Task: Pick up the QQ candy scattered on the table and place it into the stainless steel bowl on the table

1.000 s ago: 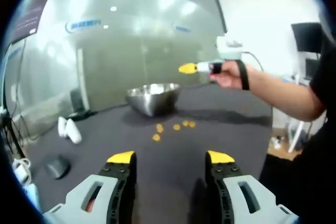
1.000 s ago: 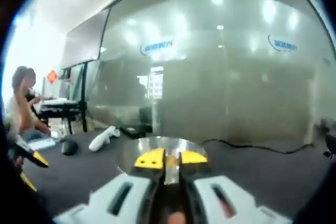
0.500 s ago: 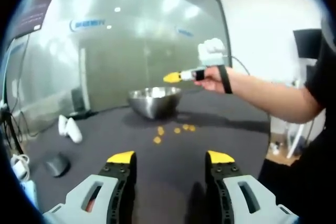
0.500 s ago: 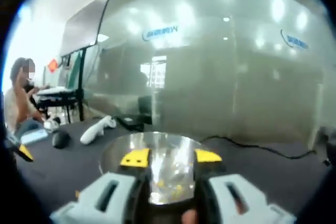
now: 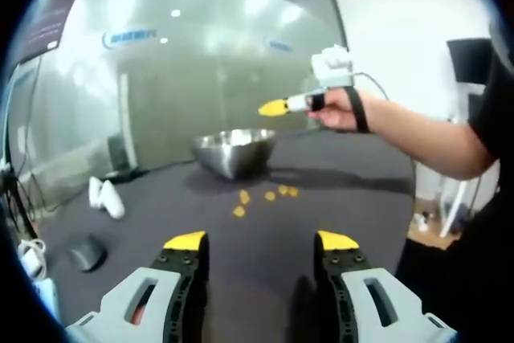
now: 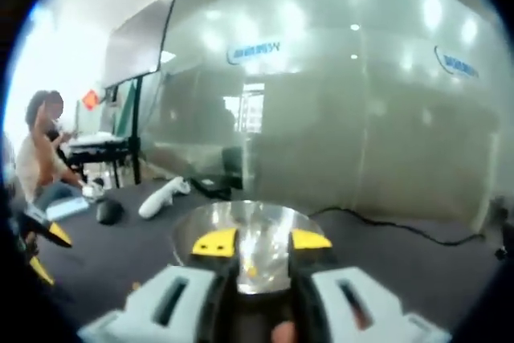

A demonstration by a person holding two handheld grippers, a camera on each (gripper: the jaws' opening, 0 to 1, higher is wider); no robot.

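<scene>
On the dark table (image 5: 265, 238) the steel bowl (image 5: 234, 150) is my landmark, standing well ahead of my left gripper (image 5: 261, 242), whose yellow-tipped jaws are spread wide apart with nothing between them. Just in front of the bowl, on the side nearer to me, lie the candies (image 5: 265, 194), a small scatter of yellow pieces on the bare tabletop, apart from one another and clear of the bowl's wall. Above the bowl and a little to its right, in the left gripper view, my right hand (image 5: 341, 108) holds my right gripper (image 5: 271, 107) in the air, its yellow tip pointing toward the bowl. In the right gripper view my right gripper (image 6: 260, 240) hangs directly over the bowl (image 6: 249, 234), its jaws parted by a clear gap through which the shiny inside shows; a small yellow speck in there may be a candy, though the blur leaves me unsure. Left of the bowl, farther along the table, lie a white controller (image 6: 163, 196) and a dark mouse (image 6: 108, 212). Behind the bowl runs a frosted glass wall (image 6: 337, 118), and a black cable (image 6: 393, 226) trails across the table to the bowl's right.
</scene>
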